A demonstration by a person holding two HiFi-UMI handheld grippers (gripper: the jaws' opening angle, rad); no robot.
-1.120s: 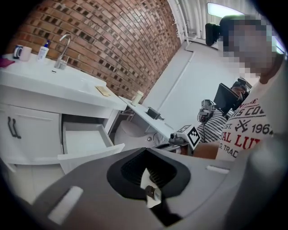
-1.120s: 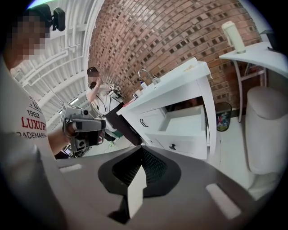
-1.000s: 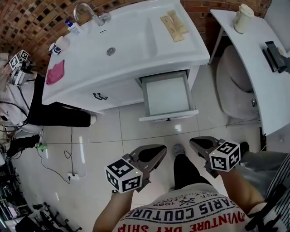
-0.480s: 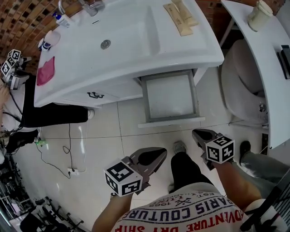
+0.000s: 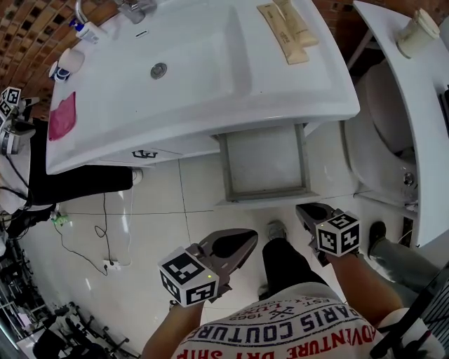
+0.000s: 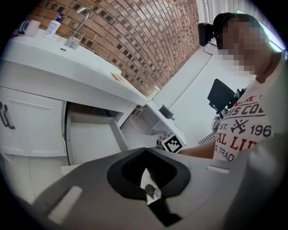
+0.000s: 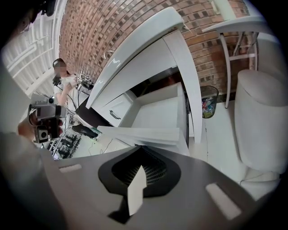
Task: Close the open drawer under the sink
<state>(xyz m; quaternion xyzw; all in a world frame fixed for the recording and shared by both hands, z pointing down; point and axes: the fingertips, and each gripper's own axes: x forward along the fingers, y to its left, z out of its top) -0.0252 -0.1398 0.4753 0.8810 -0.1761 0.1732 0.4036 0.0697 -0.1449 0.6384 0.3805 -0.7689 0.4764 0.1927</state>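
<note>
The left tool (image 5: 250, 237) and right tool (image 5: 304, 209) are both pinched together, empty. The drawer (image 5: 265, 165) gapes just ahead of the right one; I'd press its front squarely, mid-panel.

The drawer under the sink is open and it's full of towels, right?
Not quite. The drawer under the sink is open, but it is empty, not full of towels. The head view looks straight down into it.

Bathroom mock-up, prob. inside a lab: white sink (image 5: 210, 77) w/ tap (image 5: 130, 10), brick wall (image 5: 28, 31), tiled floor (image 5: 151, 231). Loose cables (image 5: 105, 235) trail across the floor at left.
</note>
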